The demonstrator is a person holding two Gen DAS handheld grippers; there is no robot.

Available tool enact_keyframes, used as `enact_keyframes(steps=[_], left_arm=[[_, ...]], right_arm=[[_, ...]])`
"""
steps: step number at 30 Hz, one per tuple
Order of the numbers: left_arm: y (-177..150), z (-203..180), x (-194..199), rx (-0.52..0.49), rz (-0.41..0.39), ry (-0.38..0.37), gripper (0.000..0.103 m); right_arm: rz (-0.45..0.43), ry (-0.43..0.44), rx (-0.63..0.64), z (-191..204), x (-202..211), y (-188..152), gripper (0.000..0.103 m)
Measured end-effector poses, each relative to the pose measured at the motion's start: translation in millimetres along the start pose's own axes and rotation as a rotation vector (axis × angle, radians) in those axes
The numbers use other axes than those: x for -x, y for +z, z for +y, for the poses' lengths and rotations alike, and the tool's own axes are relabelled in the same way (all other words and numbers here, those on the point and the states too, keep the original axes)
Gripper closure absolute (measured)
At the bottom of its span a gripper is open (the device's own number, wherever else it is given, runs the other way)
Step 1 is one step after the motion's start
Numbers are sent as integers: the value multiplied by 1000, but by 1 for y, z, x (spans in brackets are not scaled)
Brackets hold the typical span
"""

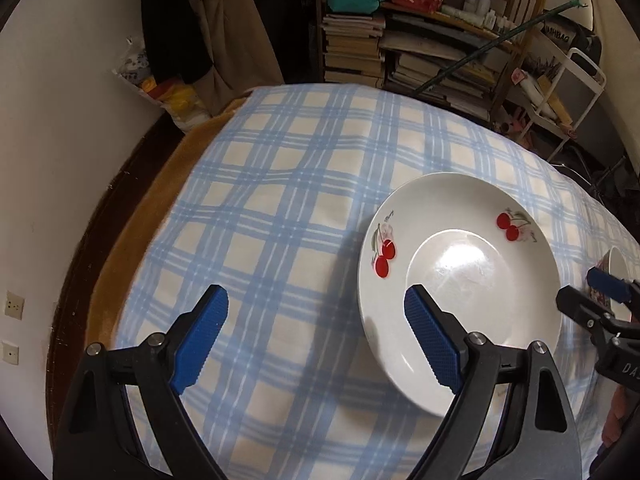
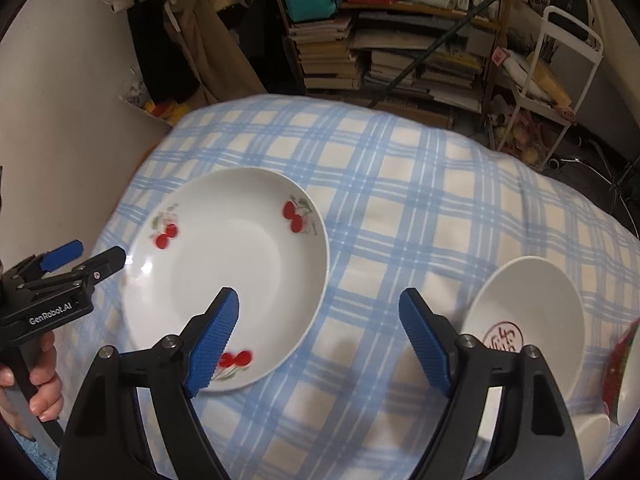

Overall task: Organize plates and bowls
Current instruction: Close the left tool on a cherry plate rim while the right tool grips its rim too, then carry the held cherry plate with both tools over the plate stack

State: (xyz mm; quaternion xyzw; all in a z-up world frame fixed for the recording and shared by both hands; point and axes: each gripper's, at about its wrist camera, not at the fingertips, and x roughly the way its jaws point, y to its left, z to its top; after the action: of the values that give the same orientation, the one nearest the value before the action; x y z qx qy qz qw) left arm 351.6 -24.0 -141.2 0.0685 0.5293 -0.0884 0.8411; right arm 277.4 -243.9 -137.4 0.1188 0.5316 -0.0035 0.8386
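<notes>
A white deep plate with red cherries (image 1: 460,280) lies flat on the blue plaid cloth; it also shows in the right wrist view (image 2: 224,276). My left gripper (image 1: 316,320) is open and empty, its right finger over the plate's near left part. My right gripper (image 2: 318,320) is open and empty above the cloth between the cherry plate and a white bowl with a red mark inside (image 2: 524,320). A red-patterned bowl (image 2: 620,376) shows at the far right edge. The right gripper appears in the left wrist view (image 1: 600,292), the left one in the right wrist view (image 2: 80,260).
The plaid cloth (image 1: 280,208) covers a rounded table with a tan layer (image 1: 152,208) beneath at its left edge. A white wall (image 1: 60,140) stands at left. Bookshelves (image 1: 420,48) and a white cart (image 1: 572,92) stand behind the table.
</notes>
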Motion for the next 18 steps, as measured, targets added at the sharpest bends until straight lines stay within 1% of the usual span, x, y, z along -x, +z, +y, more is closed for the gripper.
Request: enact_keyframes(steps=[1,2,3,4,5,6,7,8,9,10,11,12,14,15,18], left_arm=[[0,1,-2,12,-4,-5,33],[0,1,-6,24,6,-14,42],[0,1,-11,24,22,-24,46],[0,-1,-14,20,31,-28,54],[-1,-3,-18,11,40,-32,58],[-1,-6,-20,8,36,-40,60],[-1,-7,-21,10,34,-49,66],[-1,-9,-22,13,37,-66,73],[-1,-11,-24,17,43,-82,76],[0,-12,-26,21,50,-97,82],[1,-14,-28,29,62,-119,86],[1,-15,-29,37,63,-111,86],[2,-18,-28,42,62,-103,86],[2,-18,-28,44,62,-104,86],[2,-15,-26,57,73,-117,87]], right_arm=[[9,12,-11,-2,-5,0,17],[21,35,-23,-3,-9,1,18],[34,71,-35,-4,-14,1,20],[42,86,-41,-4,-17,2,26],[45,86,-46,-4,-19,3,30],[44,83,-48,-4,-21,4,32],[43,78,-48,-4,-23,6,37],[43,78,-51,-5,-24,7,48],[52,88,-54,-5,-26,9,56],[75,112,-60,-5,-30,10,74],[96,123,-64,-5,-33,11,82],[107,121,-65,-4,-35,11,83],[102,84,-36,-1,-37,10,89],[96,70,-20,1,-38,10,89],[86,66,-13,1,-36,9,89]])
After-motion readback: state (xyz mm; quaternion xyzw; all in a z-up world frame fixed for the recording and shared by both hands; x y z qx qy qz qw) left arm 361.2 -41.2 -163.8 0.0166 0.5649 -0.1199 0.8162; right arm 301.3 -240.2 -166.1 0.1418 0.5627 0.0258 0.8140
